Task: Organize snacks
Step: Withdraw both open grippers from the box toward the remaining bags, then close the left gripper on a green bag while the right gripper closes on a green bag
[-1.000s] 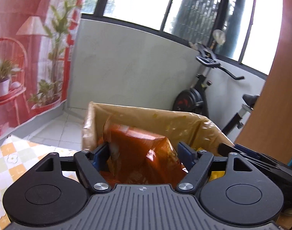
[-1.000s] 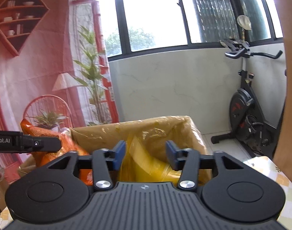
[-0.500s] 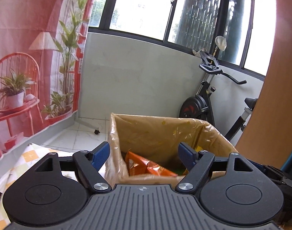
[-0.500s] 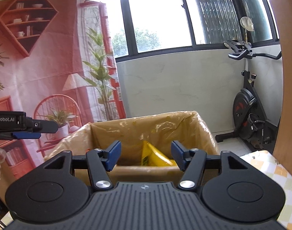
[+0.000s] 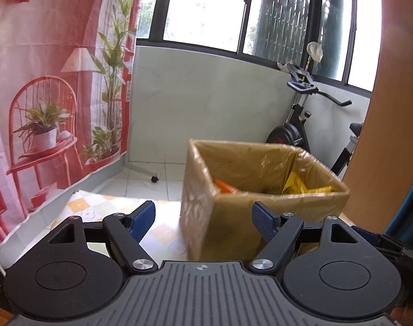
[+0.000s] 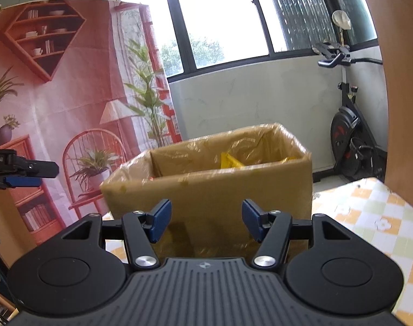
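A tiled balcony room lies ahead of me, with a printed red backdrop [image 5: 49, 87] on the left, big windows, and an exercise bike [image 6: 350, 125] by the far wall. The desk [image 6: 369, 212] wears a yellow-and-white checked cloth, and on it stands the box [image 5: 260, 203], open at the top and lined with glossy film.

My left claw [image 5: 203, 221] is spread wide with nothing between its blue pads; the box's near corner sits just beyond it. My right claw [image 6: 205, 221] is likewise wide and empty, facing the box's long side. In the right view, the left claw's tip pokes in at the far left edge, well apart from the box.

The snacks are inside the box: an orange pack [image 5: 225, 186] lies against the left inner wall, and yellow packs [image 5: 304, 186] are at the right end. From the right side I only see a yellow corner [image 6: 229, 160] above the rim.

I judge both hands are free, so the step in hand is to fetch the next snack. No loose snack shows in either view, so I need to tilt the cameras down or to the sides to find one before committing. I should keep the claws wide while I search and stay off the box wall, since the film looks slippery and a nudge could shove the box along the cloth. When I grip a pack, I'd take it by a sealed edge, not the puffed middle, and put like colours together.
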`<move>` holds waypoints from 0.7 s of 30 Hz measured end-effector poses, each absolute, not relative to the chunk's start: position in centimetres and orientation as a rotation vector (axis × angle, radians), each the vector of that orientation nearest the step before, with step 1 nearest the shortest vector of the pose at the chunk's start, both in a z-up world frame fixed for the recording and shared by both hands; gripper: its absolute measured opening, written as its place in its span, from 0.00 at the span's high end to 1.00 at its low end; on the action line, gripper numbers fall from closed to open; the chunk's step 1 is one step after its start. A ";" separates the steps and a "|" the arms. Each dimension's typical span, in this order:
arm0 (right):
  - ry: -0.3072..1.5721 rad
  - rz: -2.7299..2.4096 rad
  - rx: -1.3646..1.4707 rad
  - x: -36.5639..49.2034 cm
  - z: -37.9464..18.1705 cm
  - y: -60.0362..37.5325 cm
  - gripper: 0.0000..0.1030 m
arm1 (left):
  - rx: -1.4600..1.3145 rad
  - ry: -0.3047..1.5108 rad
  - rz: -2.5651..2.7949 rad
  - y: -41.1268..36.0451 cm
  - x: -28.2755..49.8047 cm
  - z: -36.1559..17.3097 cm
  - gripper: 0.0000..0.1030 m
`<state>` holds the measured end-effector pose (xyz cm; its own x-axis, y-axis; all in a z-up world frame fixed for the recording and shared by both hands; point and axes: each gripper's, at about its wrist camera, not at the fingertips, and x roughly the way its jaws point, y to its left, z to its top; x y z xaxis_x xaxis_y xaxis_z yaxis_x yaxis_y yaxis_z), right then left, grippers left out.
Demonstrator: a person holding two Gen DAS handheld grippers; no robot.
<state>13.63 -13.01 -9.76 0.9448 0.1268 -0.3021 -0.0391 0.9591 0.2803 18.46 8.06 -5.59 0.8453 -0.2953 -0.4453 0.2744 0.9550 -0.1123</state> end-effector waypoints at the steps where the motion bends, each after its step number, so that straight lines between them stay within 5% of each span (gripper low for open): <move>1: 0.332 0.092 0.274 13.6 -10.0 -12.7 0.40 | -0.044 0.486 -0.301 8.5 18.3 -6.0 0.22; 21: 0.562 0.280 0.210 17.0 -16.3 -5.8 0.40 | -0.060 0.724 -0.406 10.1 19.4 -18.0 0.23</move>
<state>17.00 -5.80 -16.29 0.8101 0.3170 -0.4933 -0.2033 0.9409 0.2707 19.39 10.11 -17.98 0.6746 -0.3813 -0.6321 0.3405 0.9205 -0.1919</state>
